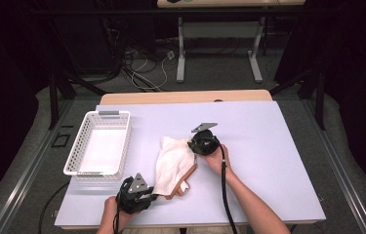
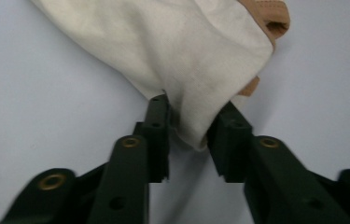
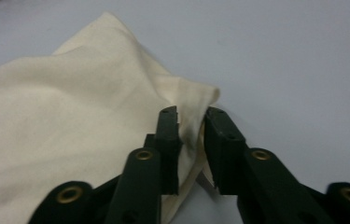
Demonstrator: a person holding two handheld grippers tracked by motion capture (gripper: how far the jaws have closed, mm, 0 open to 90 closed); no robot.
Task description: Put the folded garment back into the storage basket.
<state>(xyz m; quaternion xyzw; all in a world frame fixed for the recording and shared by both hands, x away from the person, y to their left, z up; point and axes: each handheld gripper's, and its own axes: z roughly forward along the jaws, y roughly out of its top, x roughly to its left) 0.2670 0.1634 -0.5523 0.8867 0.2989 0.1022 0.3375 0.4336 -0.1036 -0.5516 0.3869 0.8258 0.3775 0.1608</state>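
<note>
Near edge of the table [image 1: 278,161], left of centre: left gripper [image 1: 152,196], jaws parted, cream cloth [image 1: 172,163] corner between them, pads touching the fabric loosely, not clamped. Cloth lies rumpled mid-table, tan layer [image 1: 186,181] showing beneath. At its far corner, right gripper [image 1: 191,143], jaws likewise slack around a fold. White basket [image 1: 100,144] by the left edge, apart from the cloth.

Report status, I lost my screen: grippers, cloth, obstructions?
Left gripper and right gripper each straddle a corner of the cream cloth. Cloth on table. White basket stands clear, left.
</note>
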